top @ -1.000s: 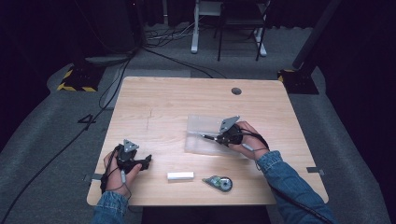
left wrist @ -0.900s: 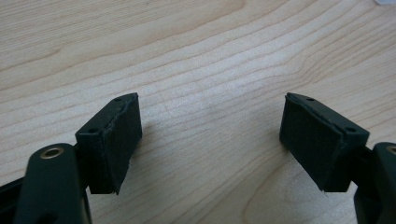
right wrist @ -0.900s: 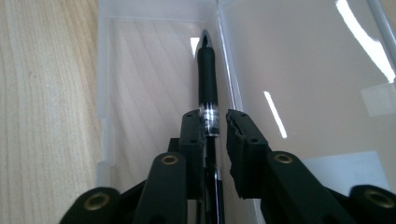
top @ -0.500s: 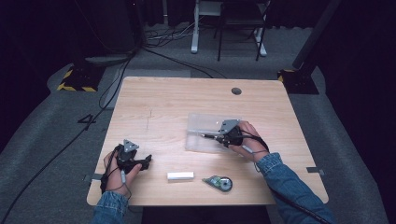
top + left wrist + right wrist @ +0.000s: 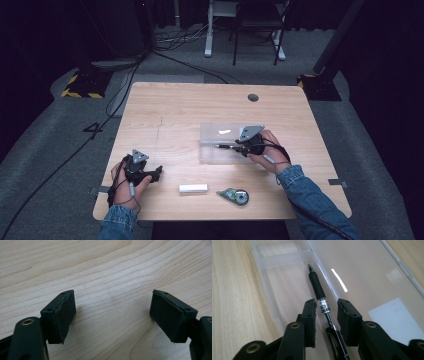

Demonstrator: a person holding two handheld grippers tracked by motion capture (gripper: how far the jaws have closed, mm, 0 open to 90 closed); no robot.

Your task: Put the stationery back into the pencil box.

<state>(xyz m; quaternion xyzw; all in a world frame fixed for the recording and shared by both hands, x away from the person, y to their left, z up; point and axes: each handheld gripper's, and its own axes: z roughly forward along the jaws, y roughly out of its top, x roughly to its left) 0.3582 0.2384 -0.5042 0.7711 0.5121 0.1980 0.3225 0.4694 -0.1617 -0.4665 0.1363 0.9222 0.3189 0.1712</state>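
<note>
A: Right claw [image 5: 325, 315], entry one. Jaws a little apart, lately closing in from a wider gap, with a pen [image 5: 320, 293] lying between them. A narrow gap shows on each side of the barrel in the right gripper view, so the pads are not seen pressing on it.

B: Pen's place?

A: Inside a clear case [image 5: 212, 150], lying lengthwise along the wall between two of its compartments, tip pointing away from the claw. Black grip section ahead of the jaws, clear barrel between them. In the high view the case sits right of the table's [image 5: 165, 107] middle, and the right claw [image 5: 225, 146] reaches into it from the right, held level and low.

B: Case itself?

A: Open, transparent plastic, a pale label on its flat half. A bright streak of reflected light beside the pen.

B: Entry two, left claw?

A: Left claw [image 5: 112, 317] wide open, nothing between the pads, bare wood beneath. The high view places the left claw [image 5: 156, 172] near the front left corner of the table, resting in the hand, well apart from the case.

B: Other items?

A: White eraser [image 5: 193, 188] near the front edge, between the two hands. Tape dispenser [image 5: 235, 195] just to its right. Neither is touched.
</note>
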